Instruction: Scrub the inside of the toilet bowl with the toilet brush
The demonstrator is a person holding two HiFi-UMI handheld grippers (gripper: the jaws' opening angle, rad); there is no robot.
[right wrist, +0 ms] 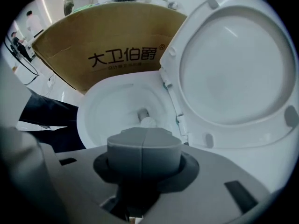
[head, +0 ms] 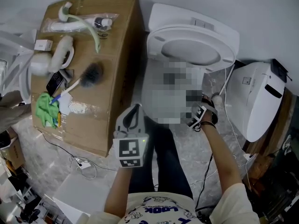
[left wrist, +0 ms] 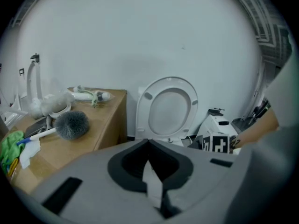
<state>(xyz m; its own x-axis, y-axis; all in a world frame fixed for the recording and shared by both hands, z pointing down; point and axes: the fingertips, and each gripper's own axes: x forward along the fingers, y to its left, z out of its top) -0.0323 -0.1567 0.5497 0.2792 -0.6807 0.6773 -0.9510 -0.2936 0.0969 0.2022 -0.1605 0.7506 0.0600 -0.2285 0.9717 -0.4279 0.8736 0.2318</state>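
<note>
The toilet brush point(head: 90, 73), with a grey bristle head and white handle, lies on top of the cardboard box point(head: 117, 41); it also shows in the left gripper view as the brush point(left wrist: 71, 124). The white toilet stands with its lid point(head: 192, 45) raised, and its bowl point(right wrist: 112, 107) is open below my right gripper point(right wrist: 144, 133). In the head view my right gripper point(head: 194, 119) hangs at the bowl's right side, shut and empty. My left gripper point(head: 135, 108) is in front of the box's corner, shut on nothing, and points toward the toilet lid point(left wrist: 168, 107).
The box top also carries a green cloth point(head: 46, 108), a white brush holder point(head: 60, 52) and a packaged brush point(head: 79, 24). A second white toilet point(head: 259, 99) lies at the right. Cables run over the marble floor point(head: 187, 148). The person's dark trousers point(head: 166, 157) are just before the bowl.
</note>
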